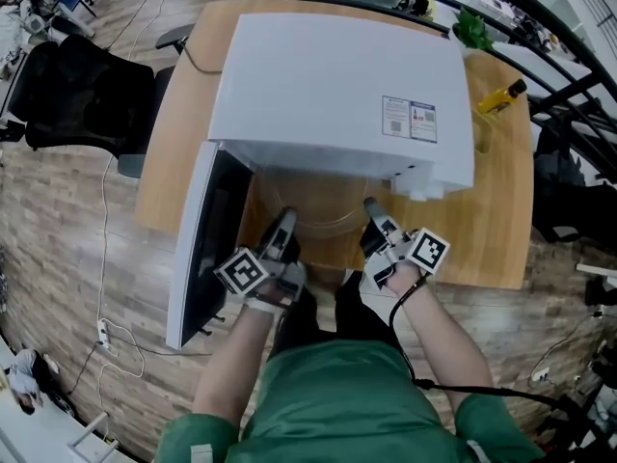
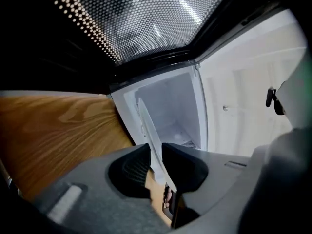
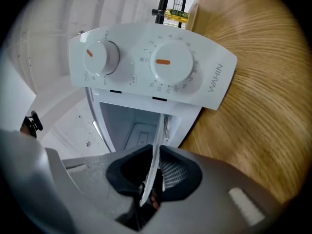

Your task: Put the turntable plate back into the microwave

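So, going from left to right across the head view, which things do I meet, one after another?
Black office chair → open white-edged microwave door → left gripper → clear glass turntable plate → right gripper → yellow bottle. The white microwave body spans several of these, so it is left out.

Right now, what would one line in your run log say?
stage: plate at microwave opening | left gripper: shut on plate | right gripper: shut on plate | door: open
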{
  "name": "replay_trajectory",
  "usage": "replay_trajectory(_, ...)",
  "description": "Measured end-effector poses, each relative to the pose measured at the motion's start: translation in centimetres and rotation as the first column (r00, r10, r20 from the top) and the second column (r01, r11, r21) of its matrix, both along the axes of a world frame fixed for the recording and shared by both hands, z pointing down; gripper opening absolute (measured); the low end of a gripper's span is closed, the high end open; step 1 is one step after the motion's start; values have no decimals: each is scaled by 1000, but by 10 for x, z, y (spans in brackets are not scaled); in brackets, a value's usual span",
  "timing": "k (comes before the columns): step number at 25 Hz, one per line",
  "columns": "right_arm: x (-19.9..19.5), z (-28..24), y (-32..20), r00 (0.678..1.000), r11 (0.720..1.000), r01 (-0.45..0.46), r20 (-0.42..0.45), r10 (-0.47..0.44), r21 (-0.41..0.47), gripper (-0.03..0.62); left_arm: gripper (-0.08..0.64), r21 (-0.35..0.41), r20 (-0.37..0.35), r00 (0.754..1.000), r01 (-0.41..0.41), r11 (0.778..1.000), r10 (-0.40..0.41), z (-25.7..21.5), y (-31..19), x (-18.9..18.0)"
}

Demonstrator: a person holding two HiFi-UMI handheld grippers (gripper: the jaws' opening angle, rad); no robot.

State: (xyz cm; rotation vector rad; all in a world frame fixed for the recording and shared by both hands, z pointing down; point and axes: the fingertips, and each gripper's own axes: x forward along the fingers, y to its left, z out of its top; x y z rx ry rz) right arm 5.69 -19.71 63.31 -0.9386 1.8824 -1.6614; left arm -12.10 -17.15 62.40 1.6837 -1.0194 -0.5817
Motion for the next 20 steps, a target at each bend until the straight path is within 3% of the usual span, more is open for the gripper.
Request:
replay_trajectory(16, -5, 26, -34, 998, 1000, -6, -55, 4, -24, 48, 80, -25, 44, 999, -2, 1000, 3, 24, -40, -5)
replay_trajectory(20, -10, 29, -41, 995, 1000, -2, -100, 0, -20, 48, 75, -80, 32, 997, 68, 995, -66, 30, -51, -11)
